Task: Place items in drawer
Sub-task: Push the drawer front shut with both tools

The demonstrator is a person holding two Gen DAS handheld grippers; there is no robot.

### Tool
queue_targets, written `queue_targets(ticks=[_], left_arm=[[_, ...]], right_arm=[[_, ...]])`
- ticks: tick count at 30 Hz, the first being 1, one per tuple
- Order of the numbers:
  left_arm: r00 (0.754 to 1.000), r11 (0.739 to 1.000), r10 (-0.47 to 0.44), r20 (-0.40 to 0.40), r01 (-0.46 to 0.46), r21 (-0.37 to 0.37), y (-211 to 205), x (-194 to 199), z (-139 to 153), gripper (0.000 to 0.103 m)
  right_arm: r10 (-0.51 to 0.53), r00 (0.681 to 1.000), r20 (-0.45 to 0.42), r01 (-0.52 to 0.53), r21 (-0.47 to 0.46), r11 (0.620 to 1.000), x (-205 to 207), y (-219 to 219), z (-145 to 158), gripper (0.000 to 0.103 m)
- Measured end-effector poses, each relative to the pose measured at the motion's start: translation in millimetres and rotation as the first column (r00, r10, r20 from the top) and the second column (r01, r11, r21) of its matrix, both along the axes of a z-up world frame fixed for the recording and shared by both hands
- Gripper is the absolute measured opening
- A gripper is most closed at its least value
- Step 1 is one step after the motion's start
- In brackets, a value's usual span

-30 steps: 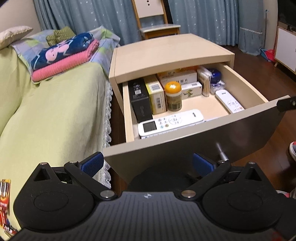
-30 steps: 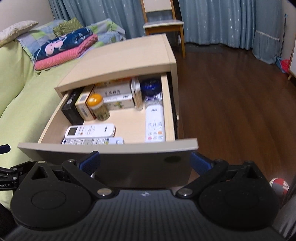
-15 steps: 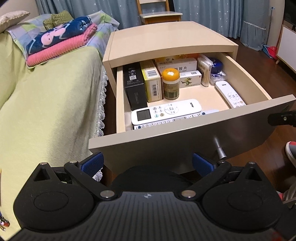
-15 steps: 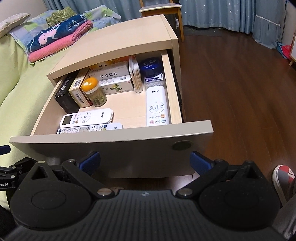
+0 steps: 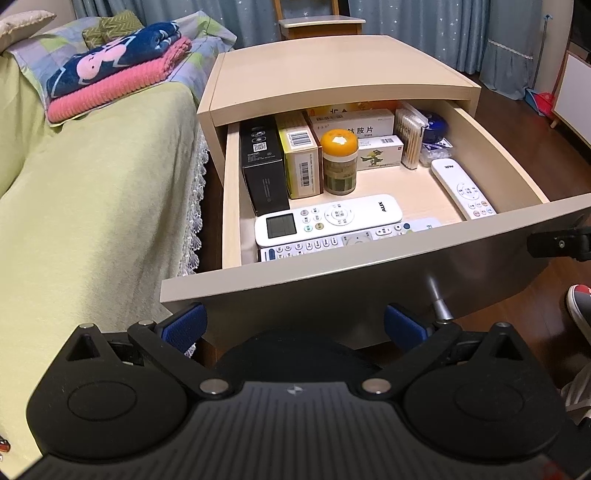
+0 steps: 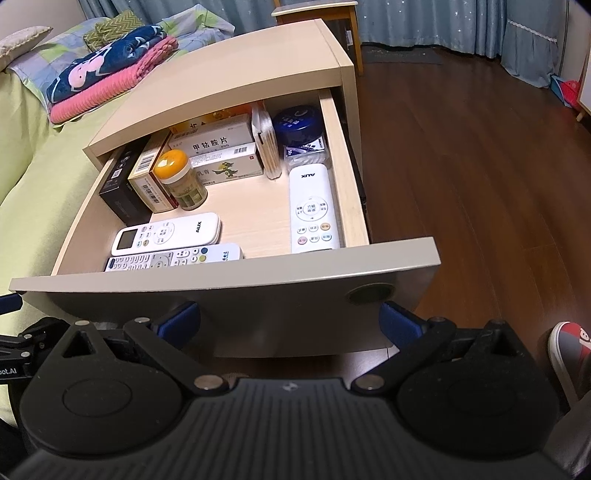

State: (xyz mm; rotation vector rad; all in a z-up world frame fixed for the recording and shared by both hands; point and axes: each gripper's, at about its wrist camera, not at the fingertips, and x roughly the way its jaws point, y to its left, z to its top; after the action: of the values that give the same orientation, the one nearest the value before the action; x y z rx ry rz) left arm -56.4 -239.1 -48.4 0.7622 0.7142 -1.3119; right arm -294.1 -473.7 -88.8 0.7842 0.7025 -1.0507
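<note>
- Folded blankets [image 5: 114, 70] are stacked at the far left on the green-covered bed [image 5: 92, 206].
- A wooden chair [image 5: 319, 24] is set against blue curtains [image 5: 436, 26] at the far side.

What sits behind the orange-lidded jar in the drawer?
Behind the orange-lidded jar lie stacked white medicine boxes; an orange box further back is mostly hidden under the cabinet top.

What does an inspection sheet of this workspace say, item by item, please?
Surface: nightstand top bare.
Job's things: drawer open; inside three white remotes, boxes, orange-capped jar, blue tin.
Clutter: folded blankets on the bed.
Grippers: left gripper open and empty; right gripper open and empty; both low before the drawer front.
Cables: nothing seen.
Surroundings: wooden floor, curtains, chair, a shoe.
</note>
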Motion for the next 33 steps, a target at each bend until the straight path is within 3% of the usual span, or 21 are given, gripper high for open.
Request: queue_targets(ticks=[33], left_arm=[[1.000, 1.000, 0.029, 0.005, -0.029, -0.004, -9.0, -1.2, -3.8, 0.102]], right_arm=[[-0.019, 1.000, 0.021, 0.019, 0.003, 1.000, 11.2, 0.5, -5.4, 0.102]])
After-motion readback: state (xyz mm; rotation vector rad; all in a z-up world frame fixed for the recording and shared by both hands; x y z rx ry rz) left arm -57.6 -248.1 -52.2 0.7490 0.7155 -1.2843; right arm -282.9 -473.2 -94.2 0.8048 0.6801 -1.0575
